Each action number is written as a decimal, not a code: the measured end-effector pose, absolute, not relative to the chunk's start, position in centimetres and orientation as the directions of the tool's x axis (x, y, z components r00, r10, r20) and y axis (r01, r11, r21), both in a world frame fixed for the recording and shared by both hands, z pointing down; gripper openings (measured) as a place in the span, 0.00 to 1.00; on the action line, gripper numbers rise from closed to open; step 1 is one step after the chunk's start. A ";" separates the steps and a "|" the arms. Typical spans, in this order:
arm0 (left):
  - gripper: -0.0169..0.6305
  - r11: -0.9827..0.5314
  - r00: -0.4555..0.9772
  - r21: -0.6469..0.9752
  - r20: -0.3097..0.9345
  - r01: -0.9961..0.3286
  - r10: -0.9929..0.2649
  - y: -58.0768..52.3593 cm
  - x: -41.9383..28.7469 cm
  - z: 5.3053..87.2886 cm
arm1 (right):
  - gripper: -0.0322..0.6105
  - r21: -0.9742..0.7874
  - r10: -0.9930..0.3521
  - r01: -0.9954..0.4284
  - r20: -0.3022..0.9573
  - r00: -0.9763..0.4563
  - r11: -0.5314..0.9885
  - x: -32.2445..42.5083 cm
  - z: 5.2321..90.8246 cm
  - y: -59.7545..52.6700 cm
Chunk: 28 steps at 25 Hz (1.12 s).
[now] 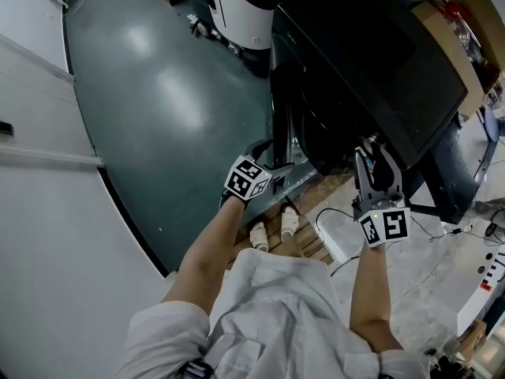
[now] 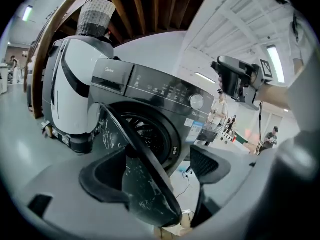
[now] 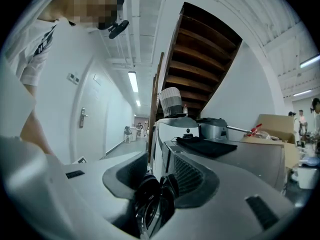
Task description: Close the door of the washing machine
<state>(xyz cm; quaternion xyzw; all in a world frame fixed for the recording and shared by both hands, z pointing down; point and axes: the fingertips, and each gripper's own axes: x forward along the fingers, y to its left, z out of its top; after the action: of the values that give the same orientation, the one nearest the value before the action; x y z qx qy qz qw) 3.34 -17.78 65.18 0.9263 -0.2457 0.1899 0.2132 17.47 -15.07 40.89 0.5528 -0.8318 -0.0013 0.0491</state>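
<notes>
A dark front-loading washing machine [image 1: 371, 61] [image 2: 160, 91] [image 3: 220, 159] stands with its round door [image 2: 145, 184] swung out on the left hinge. In the head view the door [image 1: 286, 144] shows as a thin edge beside my left gripper [image 1: 278, 160]. The door's free rim passes between the wide-set jaws of my left gripper [image 2: 160, 174], close to the left finger [image 2: 107, 176]. My right gripper [image 1: 375, 158] is held level at the machine's front, right of the drum opening. Its jaws [image 3: 160, 181] stand apart, and the dark door [image 3: 152, 201] shows edge-on in the gap.
A white rounded machine with a grey knitted cap [image 2: 75, 84] [image 1: 245, 6] stands left of the washer. A wooden pallet [image 1: 308, 235] and a white box with cables [image 1: 343, 231] lie by the person's feet. A cardboard box [image 1: 465, 30] sits at the right.
</notes>
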 end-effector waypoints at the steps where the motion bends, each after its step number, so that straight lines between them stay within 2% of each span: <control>1: 0.64 -0.792 0.812 0.304 0.453 -0.529 -0.369 -17.7 4.3 65.2 | 0.31 0.064 -0.924 -0.924 0.080 -0.373 0.378 18.5 40.8 -15.4; 11: 0.64 -0.827 0.843 0.316 0.444 -0.465 -0.304 -18.8 12.8 65.2 | 0.34 0.042 -0.930 -0.931 0.087 -0.358 0.362 25.4 39.5 -18.6; 18: 0.64 -0.815 0.835 0.323 0.453 -0.481 -0.313 -20.2 17.5 65.6 | 0.36 0.032 -0.903 -0.904 0.085 -0.422 0.426 26.0 39.4 -21.3; 28: 0.65 -0.778 0.815 0.339 0.458 -0.529 -0.355 -21.3 20.5 65.8 | 0.36 0.054 -0.869 -0.870 0.104 -0.483 0.490 25.6 39.6 -24.3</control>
<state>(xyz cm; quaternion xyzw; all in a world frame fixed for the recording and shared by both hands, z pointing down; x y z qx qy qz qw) 20.46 -21.26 65.78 0.9239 -0.2394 0.1874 0.2322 25.57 -24.27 39.61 0.5048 -0.8612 0.0031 0.0584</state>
